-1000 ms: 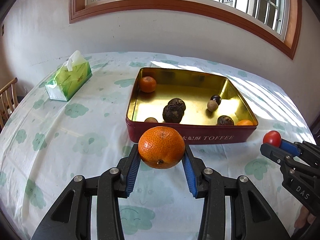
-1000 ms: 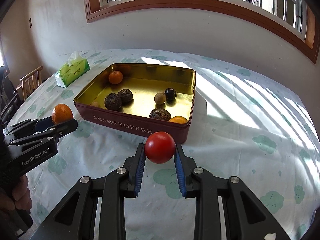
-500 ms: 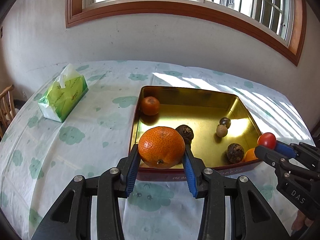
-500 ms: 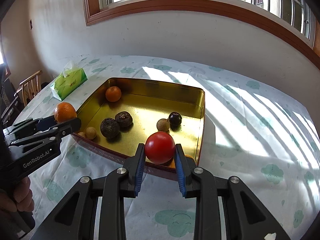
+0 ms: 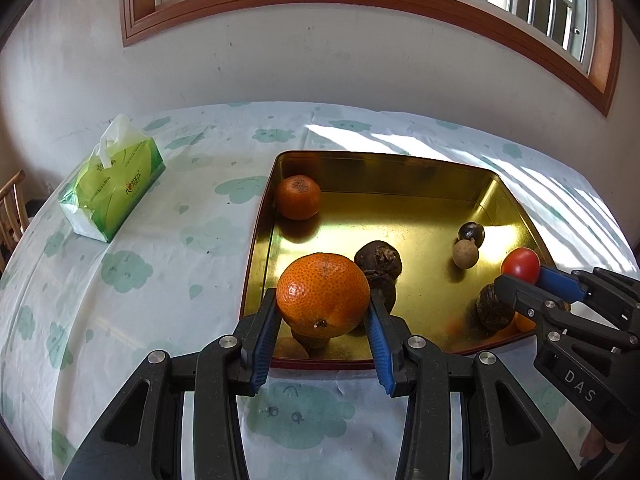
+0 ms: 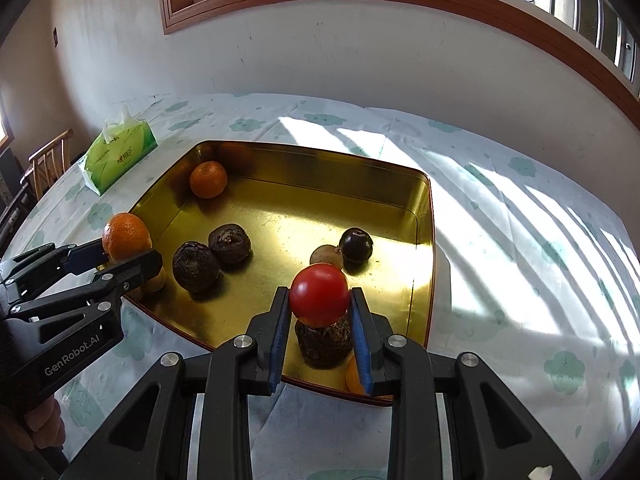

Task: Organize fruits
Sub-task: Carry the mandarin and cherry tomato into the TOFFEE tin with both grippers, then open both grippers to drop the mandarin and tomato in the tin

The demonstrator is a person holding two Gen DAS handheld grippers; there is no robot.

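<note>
My left gripper is shut on a large orange and holds it above the near left part of the gold tin tray. My right gripper is shut on a red tomato above the tray's near right corner. In the tray lie a small orange, dark wrinkled fruits, a tan ball and a dark ball. The tomato also shows in the left wrist view, and the large orange in the right wrist view.
A green tissue box stands on the tablecloth left of the tray. A wooden chair is at the table's far left edge. The wall and window run behind the table.
Both grippers have moved forward with their fruits, from in front of the tray to over its near edge. The jaws stayed shut.
</note>
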